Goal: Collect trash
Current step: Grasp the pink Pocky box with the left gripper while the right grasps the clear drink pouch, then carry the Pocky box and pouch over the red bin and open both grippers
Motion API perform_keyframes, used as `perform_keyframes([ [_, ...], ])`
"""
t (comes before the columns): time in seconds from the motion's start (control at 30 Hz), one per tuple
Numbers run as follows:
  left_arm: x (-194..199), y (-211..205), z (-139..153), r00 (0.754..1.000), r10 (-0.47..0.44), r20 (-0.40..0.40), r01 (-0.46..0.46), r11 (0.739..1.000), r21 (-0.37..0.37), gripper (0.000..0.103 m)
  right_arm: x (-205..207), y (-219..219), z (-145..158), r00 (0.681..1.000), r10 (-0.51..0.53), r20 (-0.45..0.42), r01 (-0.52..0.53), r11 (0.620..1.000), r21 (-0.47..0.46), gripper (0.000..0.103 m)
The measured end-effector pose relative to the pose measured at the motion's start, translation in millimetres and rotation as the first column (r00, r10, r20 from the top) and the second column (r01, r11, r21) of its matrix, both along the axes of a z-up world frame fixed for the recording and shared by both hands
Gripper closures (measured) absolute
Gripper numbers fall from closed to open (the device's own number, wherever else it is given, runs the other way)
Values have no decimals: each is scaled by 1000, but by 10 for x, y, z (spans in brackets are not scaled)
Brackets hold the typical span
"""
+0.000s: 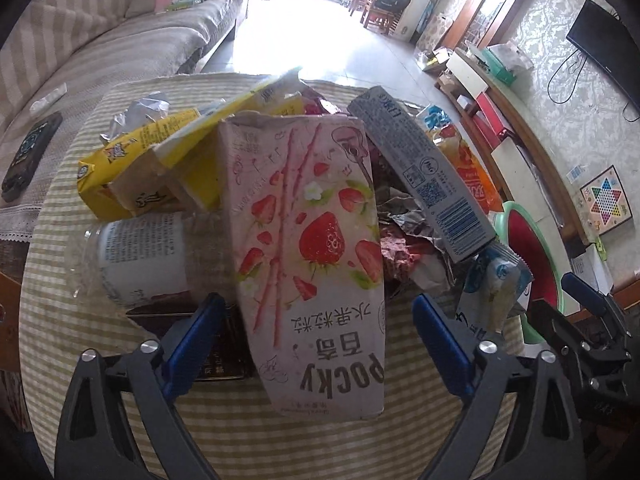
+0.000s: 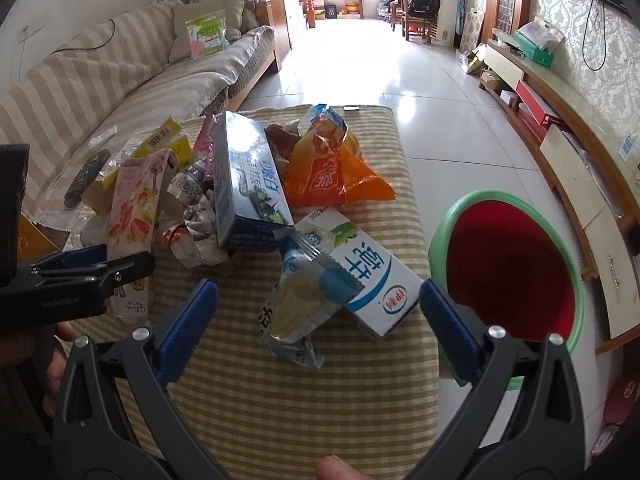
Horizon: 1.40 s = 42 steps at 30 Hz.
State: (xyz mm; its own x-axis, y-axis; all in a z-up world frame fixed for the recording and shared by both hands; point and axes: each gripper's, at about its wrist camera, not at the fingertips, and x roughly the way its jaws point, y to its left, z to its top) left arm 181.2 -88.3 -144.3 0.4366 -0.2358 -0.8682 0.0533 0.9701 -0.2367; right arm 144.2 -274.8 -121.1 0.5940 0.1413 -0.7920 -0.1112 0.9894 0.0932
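A heap of trash lies on the striped tablecloth [image 2: 280,400]. My left gripper [image 1: 318,300] is open astride the near end of a pink Pocky box [image 1: 312,240], with a gap on each side of the box. My right gripper [image 2: 316,286] is open above a clear and blue wrapper [image 2: 296,308] that lies on a white and blue milk carton [image 2: 372,280]. Its fingers touch neither. Behind these are a long blue-grey box [image 2: 244,176], an orange bag [image 2: 332,172], yellow cartons [image 1: 120,168] and a clear bottle [image 1: 140,256].
A red bin with a green rim [image 2: 504,197] stands on the floor at the table's right edge. A striped sofa [image 2: 120,80] runs along the left with a phone [image 1: 32,156] on it. A low cabinet [image 2: 560,152] lines the right wall. A thumb [image 2: 332,468] shows at the bottom.
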Motion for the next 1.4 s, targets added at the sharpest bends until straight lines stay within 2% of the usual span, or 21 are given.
perform_keyframes([
  [0.1,39,-38,-54,1000,8,-21,-8,1000,29,25,34,35,-70,1000,24,-1,-24,1000,6,4],
  [0.13,46,-45,-74,1000,13,-23,-13,999,34,31,64,49,-103,1000,25,-9,-25,1000,2,4],
  [0.23,38,-37,-97,1000,17,-20,-17,1000,25,34,154,78,-165,999,34,-21,-34,999,2,4],
  [0.33,25,5,-121,1000,13,-15,-13,1000,24,36,222,121,-233,998,45,-48,-45,999,-3,19],
  [0.4,6,42,-127,1000,15,-17,-14,1000,15,36,239,148,-280,996,54,-67,-55,999,-3,32],
  [0.43,0,58,-128,1000,14,-17,-13,1000,14,37,230,163,-291,996,55,-66,-55,998,-6,34],
  [0.5,-15,90,-123,1000,10,-12,-10,1000,14,37,208,176,-290,997,59,-55,-60,998,-2,49],
  [0.6,-29,105,-106,1000,9,-7,-9,1000,9,38,185,183,-296,997,62,-49,-63,998,-8,57],
  [0.73,-97,153,-41,1000,11,15,-12,1000,6,39,138,190,-264,997,68,-42,-69,998,-15,62],
  [0.93,-292,211,175,998,7,67,-8,1000,6,39,-7,197,-90,997,76,-16,-76,997,8,62],
  [1.17,-541,295,438,992,6,123,-7,1000,5,39,-234,182,207,995,79,61,-82,995,62,62],
  [1.4,-639,227,623,986,-49,157,45,999,30,39,-321,52,492,990,42,132,-54,994,90,62],
])
